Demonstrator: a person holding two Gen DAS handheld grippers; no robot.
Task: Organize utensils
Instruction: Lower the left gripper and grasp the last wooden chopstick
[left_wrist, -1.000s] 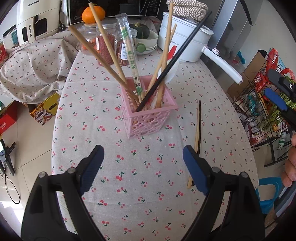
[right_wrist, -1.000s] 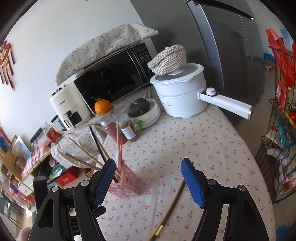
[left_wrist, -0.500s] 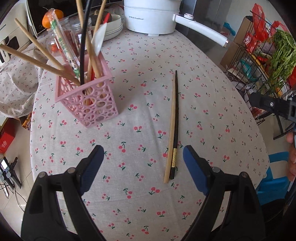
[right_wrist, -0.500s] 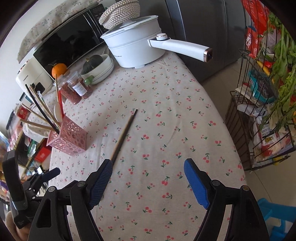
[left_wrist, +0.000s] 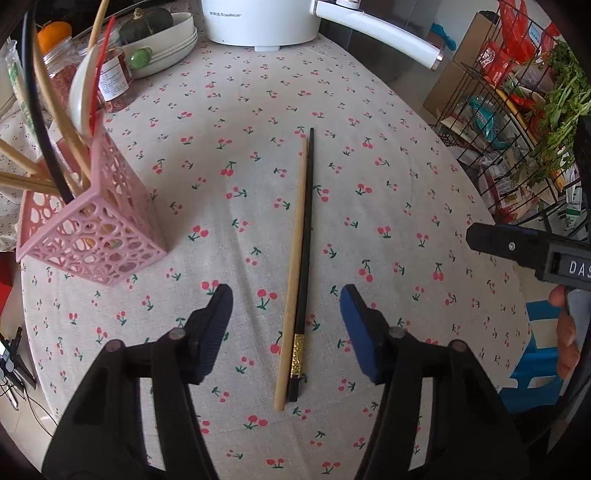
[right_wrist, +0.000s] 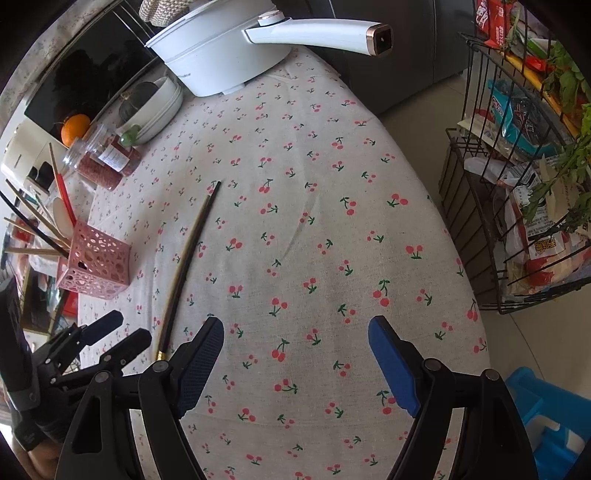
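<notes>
Cherry tablecloth (left_wrist: 369, 110), left tongs (left_wrist: 286, 328) straddling chopsticks (left_wrist: 301, 258)

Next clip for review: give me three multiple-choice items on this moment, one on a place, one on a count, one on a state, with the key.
1. Where does the pink perforated plastic holder stand, seen from the left wrist?
A. left of the loose chopsticks
B. right of them
C. on the white pot

2. How many chopsticks lie loose on the cherry-print tablecloth?
A. one
B. two
C. four

3. The left claw is:
A. shut on a chopstick
B. open
C. out of view

Key: A, holder sits left; B, a pale wooden chopstick and a black chopstick lie side by side; B, its fingers straddle both, holding nothing.
</notes>
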